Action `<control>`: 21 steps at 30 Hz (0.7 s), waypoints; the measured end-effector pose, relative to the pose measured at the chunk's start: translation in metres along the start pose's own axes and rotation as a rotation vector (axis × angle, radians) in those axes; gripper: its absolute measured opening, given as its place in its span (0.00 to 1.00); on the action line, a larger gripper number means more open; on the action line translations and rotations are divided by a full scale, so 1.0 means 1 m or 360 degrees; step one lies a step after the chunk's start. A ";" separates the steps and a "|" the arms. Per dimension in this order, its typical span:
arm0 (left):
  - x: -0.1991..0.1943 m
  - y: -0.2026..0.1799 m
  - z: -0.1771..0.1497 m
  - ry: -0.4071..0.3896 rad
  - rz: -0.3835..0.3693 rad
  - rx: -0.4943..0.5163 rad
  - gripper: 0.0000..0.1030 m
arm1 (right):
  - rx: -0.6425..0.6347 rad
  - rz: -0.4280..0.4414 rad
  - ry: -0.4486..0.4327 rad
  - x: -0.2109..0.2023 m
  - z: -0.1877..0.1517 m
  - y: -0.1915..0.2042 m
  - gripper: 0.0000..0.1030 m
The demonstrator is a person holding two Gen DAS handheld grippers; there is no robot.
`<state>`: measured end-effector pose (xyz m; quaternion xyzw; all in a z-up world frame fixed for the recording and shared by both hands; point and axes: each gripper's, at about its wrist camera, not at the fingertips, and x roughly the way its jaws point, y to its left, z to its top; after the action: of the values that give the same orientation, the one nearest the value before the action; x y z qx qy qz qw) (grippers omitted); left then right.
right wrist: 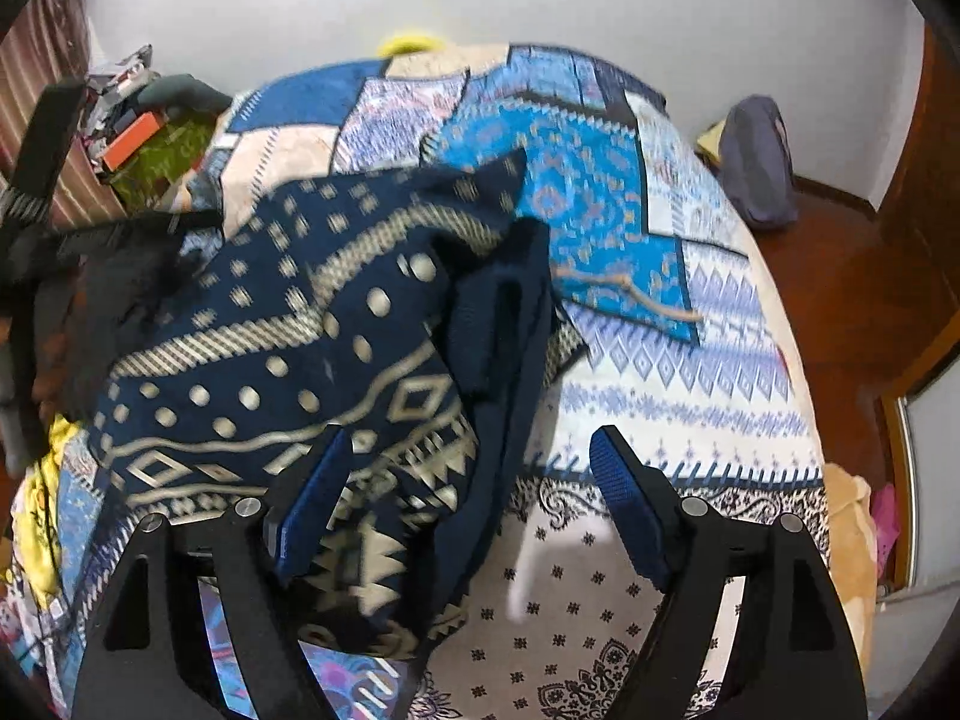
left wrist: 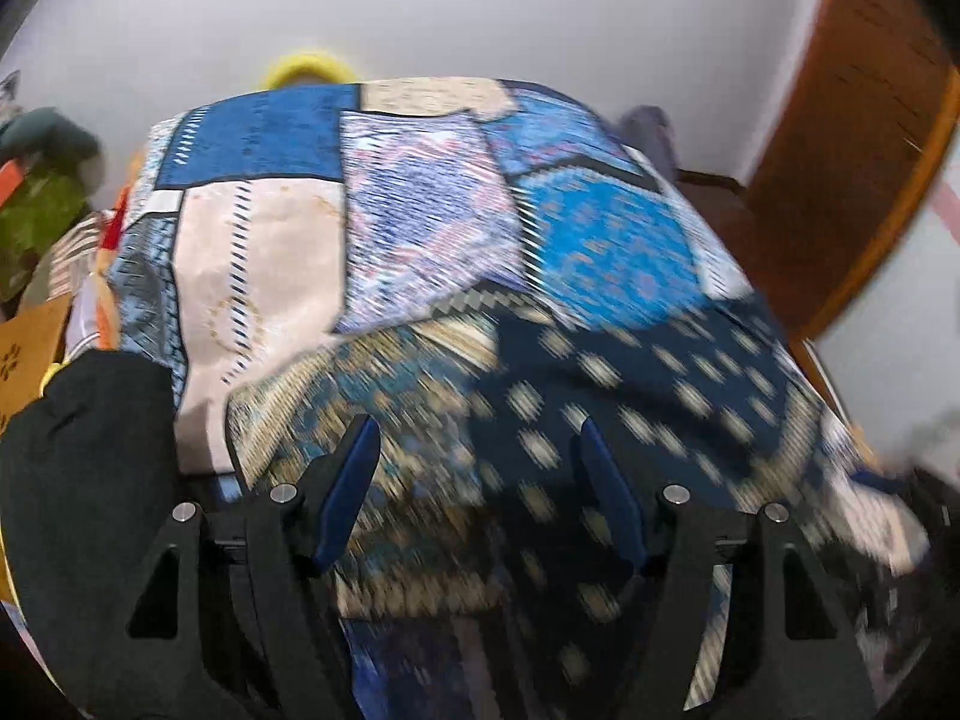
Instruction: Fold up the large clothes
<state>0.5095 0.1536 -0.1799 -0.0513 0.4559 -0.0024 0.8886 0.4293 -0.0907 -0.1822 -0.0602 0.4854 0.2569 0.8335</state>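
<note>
A dark navy garment with cream dots, diamonds and zigzags (right wrist: 288, 360) lies crumpled on a bed with a blue patchwork bedspread (right wrist: 600, 180). My right gripper (right wrist: 474, 480) hangs open just above the garment's right edge. Its left finger (right wrist: 312, 504) is over the navy cloth and the other over the white-patterned sheet. In the left wrist view the same garment (left wrist: 600, 396) is blurred and spreads under my left gripper (left wrist: 480, 480). That gripper is open, and its blue pads (left wrist: 354, 492) do not press on the cloth.
A black cloth or sleeve (left wrist: 90, 480) fills the lower left. Clutter with a green item (left wrist: 36, 210) sits left of the bed, and a yellow ring (left wrist: 309, 66) is behind it. A grey-blue bag (right wrist: 759, 162) stands on the wooden floor beside a brown door (left wrist: 852, 150). A thin cord (right wrist: 624, 294) lies on the bedspread.
</note>
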 end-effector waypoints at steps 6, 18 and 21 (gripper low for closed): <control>-0.017 -0.027 -0.049 0.0101 -0.0116 0.0114 0.78 | 0.0045 -0.0021 0.0130 0.020 -0.014 -0.003 0.76; -0.033 -0.018 -0.104 0.0091 -0.0128 -0.0042 0.84 | 0.0001 0.0029 0.0170 0.002 -0.028 -0.004 0.77; -0.041 -0.017 -0.092 0.0066 -0.0117 -0.0025 0.84 | 0.0019 0.0087 0.0102 -0.006 -0.019 -0.005 0.77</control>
<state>0.4114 0.1301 -0.1982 -0.0750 0.4720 -0.0326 0.8778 0.4147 -0.1037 -0.1880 -0.0502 0.5149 0.2744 0.8106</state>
